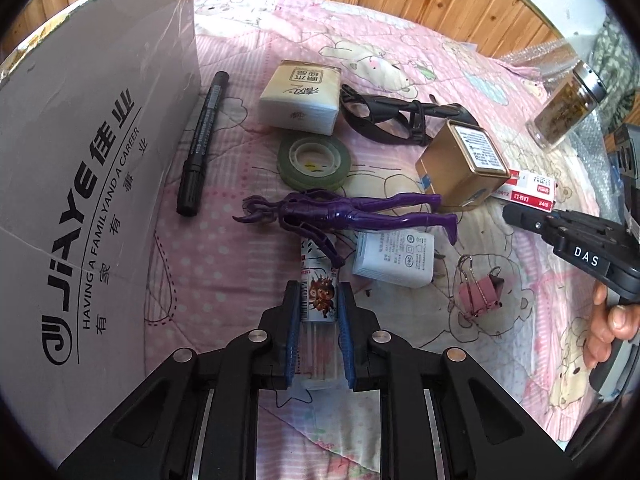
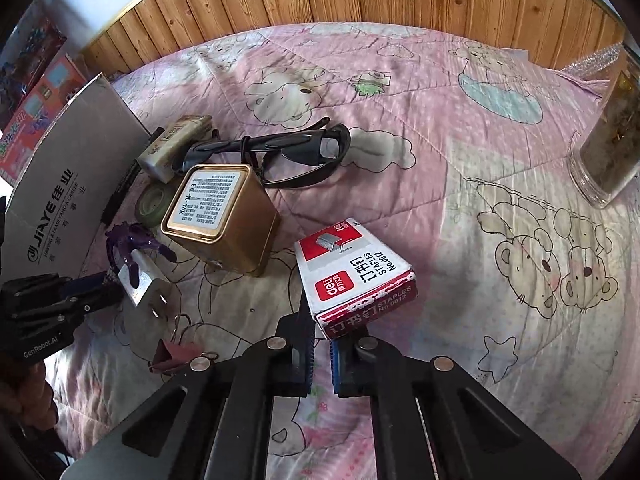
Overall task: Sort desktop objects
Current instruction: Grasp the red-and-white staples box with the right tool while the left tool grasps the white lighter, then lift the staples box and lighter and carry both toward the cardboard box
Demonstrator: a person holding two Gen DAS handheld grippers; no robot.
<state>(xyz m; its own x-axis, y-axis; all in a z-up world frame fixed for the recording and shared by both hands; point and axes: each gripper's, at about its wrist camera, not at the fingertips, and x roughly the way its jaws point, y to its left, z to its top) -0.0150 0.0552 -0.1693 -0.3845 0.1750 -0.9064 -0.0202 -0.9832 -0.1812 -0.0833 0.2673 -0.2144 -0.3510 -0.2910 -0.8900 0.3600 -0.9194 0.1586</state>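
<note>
Sorting small desk items scattered on a pink cartoon-print bed quilt (image 2: 440, 128), with both tongs mid-grasp.

Far left: tall grey cardboard box (image 1: 80, 160) standing upright, likely the drop-off. Just beside it, black marker (image 1: 202, 140). Further right, tissue pack (image 1: 300, 96), green tape roll (image 1: 314, 162) and purple toy figure (image 1: 340, 210) lying flat, one leg over the white printed tube (image 1: 318, 292).

Left tongs (image 1: 319, 312) clenched on that tube, blue pads against both its sides; tube seemingly resting on the quilt, partly pinned under the figure.

Centre right: white charger plug (image 1: 394, 258), pink binder clip (image 1: 480, 292), black sunglasses (image 2: 288, 152), gold tin (image 2: 220, 216).

Right tongs (image 2: 321, 344) nearly closed on the lower edge of the red-and-white staples box (image 2: 354, 272), box tilted, far end up; whether lifted or touching the quilt, cannot tell. Glass jar (image 2: 608, 140) well apart at far right.

Step in hand, judged: picking up, two items at once. Next move calling for drawing the tube out from under the figure without dragging it, keeping a firm hold on the shallowly gripped box, then carrying both to their places.
</note>
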